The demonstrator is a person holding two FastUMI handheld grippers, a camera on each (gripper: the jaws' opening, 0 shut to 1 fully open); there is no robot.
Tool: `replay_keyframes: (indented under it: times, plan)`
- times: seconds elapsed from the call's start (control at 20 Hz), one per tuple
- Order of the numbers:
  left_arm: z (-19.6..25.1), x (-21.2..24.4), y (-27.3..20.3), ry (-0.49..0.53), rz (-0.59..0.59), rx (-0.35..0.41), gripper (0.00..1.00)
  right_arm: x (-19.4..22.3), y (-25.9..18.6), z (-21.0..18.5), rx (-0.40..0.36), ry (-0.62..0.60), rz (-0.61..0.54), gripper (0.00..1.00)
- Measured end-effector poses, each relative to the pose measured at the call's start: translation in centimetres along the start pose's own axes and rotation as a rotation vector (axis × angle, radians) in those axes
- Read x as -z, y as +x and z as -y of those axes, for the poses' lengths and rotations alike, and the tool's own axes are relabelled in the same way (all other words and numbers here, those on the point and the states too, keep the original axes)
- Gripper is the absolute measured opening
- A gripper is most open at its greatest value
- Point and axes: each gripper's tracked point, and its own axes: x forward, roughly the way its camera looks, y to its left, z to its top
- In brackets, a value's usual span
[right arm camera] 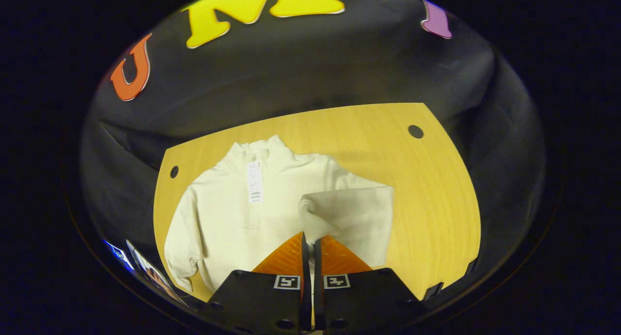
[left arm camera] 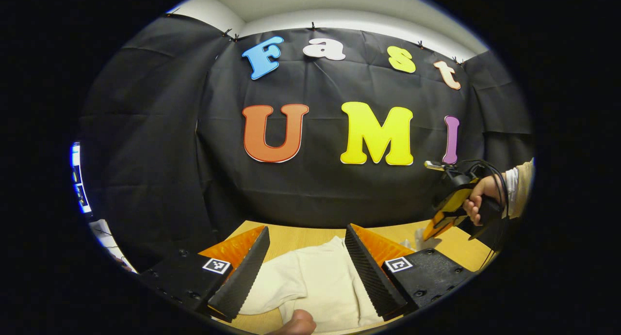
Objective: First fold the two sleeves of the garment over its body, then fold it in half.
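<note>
Right gripper view: the cream garment (right arm camera: 233, 214) is seen laid flat on the wooden worktop (right arm camera: 427, 189), collar toward the booth wall, with a paper tag (right arm camera: 254, 181) hanging down its chest.
Right sleeve: the sleeve (right arm camera: 349, 214) on the right of this view is folded across the body, and its cuff end is drawn up into a peak.
Right tool (right arm camera: 310, 245): the fingers are pressed together on the sleeve cuff, so the fabric is pinched between them.
Left sleeve: the other sleeve (right arm camera: 182, 243) is seen lying along the garment's left side, not yet folded over.
Left gripper view: the left tool (left arm camera: 305, 257) is held spread wide above the worktop (left arm camera: 301, 238), with the garment (left arm camera: 315, 281) seen between its fingers and nothing gripped.
Far right of that view: a hand (left arm camera: 478, 199) with a light sleeve cuff is seen holding the other tool (left arm camera: 433, 233) just above the worktop.
</note>
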Motion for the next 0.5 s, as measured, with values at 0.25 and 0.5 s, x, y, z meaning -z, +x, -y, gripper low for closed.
replay_keyframes:
  times: [0.25,0.5]
  plan:
    - [-1.3,0.1,-0.3,0.004,0.019,-0.011,0.99,1.2,2.9,-8.8,-0.052,-0.094,-0.041,0.02]
    - [-1.8,-0.7,-0.6,-0.008,0.073,0.006,0.99,2.2,5.0,-15.8,-0.100,-0.176,-0.044,0.02]
